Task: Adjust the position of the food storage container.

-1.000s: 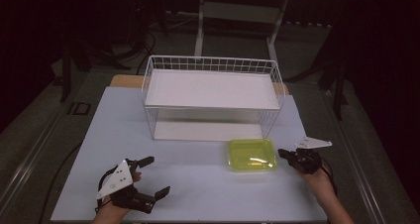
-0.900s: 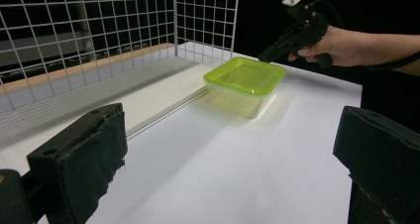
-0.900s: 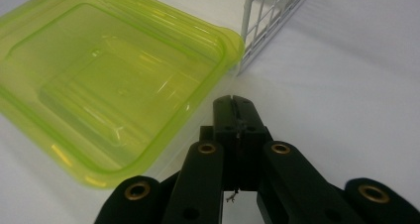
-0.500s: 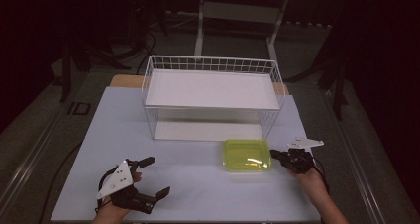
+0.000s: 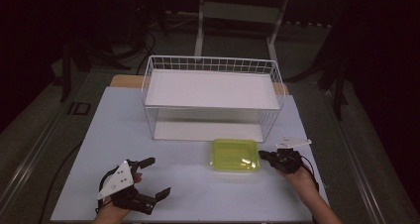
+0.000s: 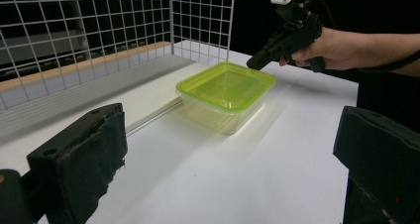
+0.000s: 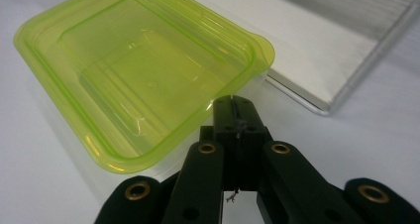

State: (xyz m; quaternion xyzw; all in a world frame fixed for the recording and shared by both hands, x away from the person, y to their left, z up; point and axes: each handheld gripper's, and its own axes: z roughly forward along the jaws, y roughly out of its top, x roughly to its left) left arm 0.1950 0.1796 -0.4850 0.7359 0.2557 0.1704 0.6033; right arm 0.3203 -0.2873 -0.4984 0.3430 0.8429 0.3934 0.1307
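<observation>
While our right gripper has its jaws pressed together at the rim of the yellow-green container (apparently pinching nothing), we should push low and square so it slides without tipping. Our left gripper rests spread wide. Bare table lies leftward; the wire rack hems the far side.

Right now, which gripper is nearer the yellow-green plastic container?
Right. The right gripper sits at the yellow-green plastic container's right edge, jaws shut, tips by its rim. The left gripper rests open on the table's near left, well clear of it.
</observation>
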